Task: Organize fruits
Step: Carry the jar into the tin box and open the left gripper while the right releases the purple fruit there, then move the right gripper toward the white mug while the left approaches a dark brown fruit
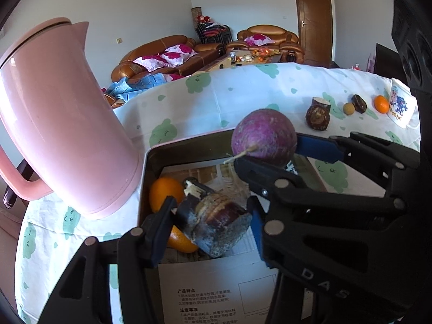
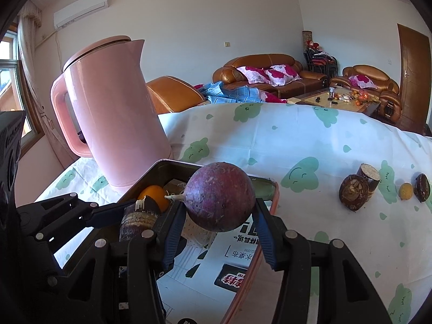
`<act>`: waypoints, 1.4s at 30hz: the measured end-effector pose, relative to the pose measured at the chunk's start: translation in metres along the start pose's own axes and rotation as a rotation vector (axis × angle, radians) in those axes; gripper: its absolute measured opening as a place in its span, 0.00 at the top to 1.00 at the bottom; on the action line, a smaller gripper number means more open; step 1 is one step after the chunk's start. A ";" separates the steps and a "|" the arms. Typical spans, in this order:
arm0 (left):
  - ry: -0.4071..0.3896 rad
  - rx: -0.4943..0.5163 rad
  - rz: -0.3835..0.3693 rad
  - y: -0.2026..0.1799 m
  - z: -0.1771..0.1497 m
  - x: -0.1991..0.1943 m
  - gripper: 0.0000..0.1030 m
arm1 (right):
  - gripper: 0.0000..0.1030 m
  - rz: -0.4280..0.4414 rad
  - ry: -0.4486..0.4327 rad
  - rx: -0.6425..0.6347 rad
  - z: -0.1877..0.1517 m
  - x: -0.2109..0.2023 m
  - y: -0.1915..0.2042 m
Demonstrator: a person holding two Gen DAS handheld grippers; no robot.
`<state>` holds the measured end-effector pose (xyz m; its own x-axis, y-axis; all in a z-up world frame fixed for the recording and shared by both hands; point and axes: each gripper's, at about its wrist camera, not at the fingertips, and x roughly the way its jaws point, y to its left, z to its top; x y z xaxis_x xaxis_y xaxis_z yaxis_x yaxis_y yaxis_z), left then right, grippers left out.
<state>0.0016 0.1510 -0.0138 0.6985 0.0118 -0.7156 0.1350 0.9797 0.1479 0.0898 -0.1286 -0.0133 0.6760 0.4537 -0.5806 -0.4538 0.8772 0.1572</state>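
The left gripper point(image 1: 213, 217), in the lower middle of its own view, is clenching a dark sugarcane stub point(image 1: 216, 222) between its black and blue pads, holding it over the metal tray point(image 1: 151, 162). An orange point(image 1: 165, 193) is lying in the tray just behind the stub, at centre left of the frame, and printed paper sheets are lining the tray floor.

The right gripper point(image 2: 218, 216), in the lower middle of its view, is grasping a round purple radish point(image 2: 220, 196), its blue pads pressing on both sides of the radish and its thin root tip pointing left. The radish is hanging above the far part of the tray point(image 2: 272, 197). In the left wrist view this same radish point(image 1: 264, 136) is showing at centre right, with the right gripper reaching in from the right edge.

A pink kettle point(image 1: 62, 118) is standing on the tabletop point(image 1: 243, 89) at the left of the frame, just beside the tray. The tabletop is wearing a white cloth with green cloud prints. At the right of the frame more pieces are waiting well apart from the tray: a brown taro point(image 2: 353, 192) touching a cut cane piece point(image 2: 369, 177), a small yellow fruit point(image 2: 405, 191), another dark brown piece point(image 2: 422, 187), and, in the left wrist view, a tangerine point(image 1: 381, 104) next to a printed mug point(image 1: 401, 106).
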 end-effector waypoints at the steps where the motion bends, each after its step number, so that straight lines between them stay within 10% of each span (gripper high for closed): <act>1: 0.001 0.005 0.005 -0.001 0.000 0.000 0.46 | 0.48 0.003 0.000 0.001 0.000 0.000 0.000; 16: -0.008 0.007 0.030 -0.002 0.002 0.001 0.43 | 0.44 0.040 -0.083 0.116 -0.002 -0.018 -0.022; 23: -0.064 -0.052 0.022 0.005 0.006 -0.010 0.05 | 0.28 -0.093 -0.207 0.182 -0.001 -0.047 -0.043; 28: -0.107 -0.085 0.057 0.007 0.008 -0.014 0.05 | 0.14 -0.195 -0.240 0.214 -0.001 -0.056 -0.055; 42: -0.308 -0.115 0.092 -0.002 0.005 -0.044 0.05 | 0.14 -0.315 -0.215 0.234 -0.010 -0.066 -0.077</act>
<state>-0.0260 0.1479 0.0208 0.8857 0.0575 -0.4606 -0.0062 0.9937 0.1121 0.0737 -0.2278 0.0048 0.8768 0.1592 -0.4538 -0.0795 0.9786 0.1896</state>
